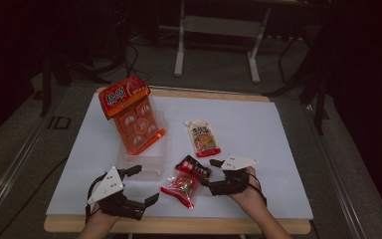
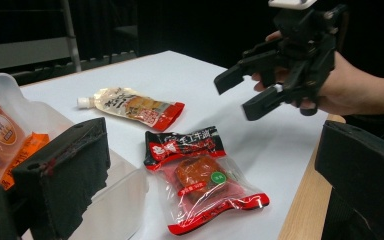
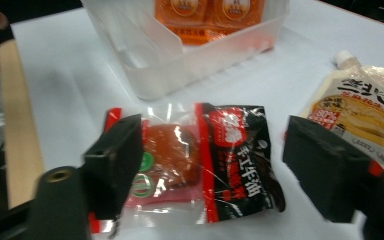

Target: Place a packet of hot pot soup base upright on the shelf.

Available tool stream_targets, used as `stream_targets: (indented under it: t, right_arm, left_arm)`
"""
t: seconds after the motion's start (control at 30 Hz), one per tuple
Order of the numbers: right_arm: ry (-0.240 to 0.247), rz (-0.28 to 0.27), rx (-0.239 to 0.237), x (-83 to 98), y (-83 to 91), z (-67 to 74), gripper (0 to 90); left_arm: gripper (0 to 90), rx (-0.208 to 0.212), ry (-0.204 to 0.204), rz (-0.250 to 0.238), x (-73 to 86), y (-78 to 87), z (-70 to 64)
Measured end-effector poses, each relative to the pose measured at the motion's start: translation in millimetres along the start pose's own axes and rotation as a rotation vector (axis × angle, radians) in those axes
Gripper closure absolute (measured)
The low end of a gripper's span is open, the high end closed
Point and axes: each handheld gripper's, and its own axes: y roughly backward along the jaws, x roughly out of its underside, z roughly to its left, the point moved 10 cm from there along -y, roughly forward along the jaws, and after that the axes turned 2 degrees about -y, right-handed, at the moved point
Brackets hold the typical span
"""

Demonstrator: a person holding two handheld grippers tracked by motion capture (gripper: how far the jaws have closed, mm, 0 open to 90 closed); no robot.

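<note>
The red-and-black snack packet lies flat on the white table cover, directly under the right gripper, whose jaws stand spread to either side of it in the right gripper view, the pads not pressing on the wrapper. Its clear half, showing a brown cake with a green sticker, lies toward the near-side pad, and its black printed half lies toward the far-side pad. Just beyond that far pad, slightly overlapped by it in the right gripper view, lies a spouted pouch with a white cap and a red bottom seam, close to the packet but apart from it. Ahead of the right gripper stands a clear plastic bin, which holds an orange multi-pack of sealed cups that leans tilted over its rim. The left gripper hovers beside the near corner of that bin, its jaws wide apart with nothing between them; from its own view the bin wall sits just behind its left pad and the packet lies between the two pads farther off. The wooden table edge runs beneath both hands.
</note>
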Motion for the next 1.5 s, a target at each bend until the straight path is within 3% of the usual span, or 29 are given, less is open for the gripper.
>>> stream_targets:
  t: [0.1,0.27,0.83,1.17,1.2,1.33,1.5]
  right_arm:
    - [0.011,0.02,0.002,4.5,-7.9,-6.0,29.4]
    - [-0.01,0.081,0.005,16.9,-22.5,-19.3,31.5]
    - [-0.034,0.2,0.011,45.1,-45.6,-36.2,33.8]
    - [-0.077,0.24,-0.039,48.8,-49.8,-30.0,54.7]
    - [-0.076,0.243,-0.038,48.9,-49.8,-28.8,57.1]
    - [-0.053,0.27,-0.056,49.0,-50.5,-18.5,82.2]
    - [-0.023,0.289,-0.022,47.5,-52.5,-14.3,86.6]
  left_arm:
    - [1.7,-0.002,-0.001,0.0,1.0,-0.4,0.2]
    - [1.7,-0.003,-0.009,0.002,1.6,-0.7,-0.1]
    - [1.7,0.0,0.0,0.001,3.4,-2.5,1.5]
    - [1.7,0.006,0.0,0.004,4.3,-3.4,0.2]
    - [1.7,0.005,-0.002,0.005,4.5,-3.7,0.1]
    - [1.7,0.007,-0.003,0.009,5.4,-5.1,-0.5]
    - [1.7,0.009,0.0,0.012,6.4,-5.8,-0.2]
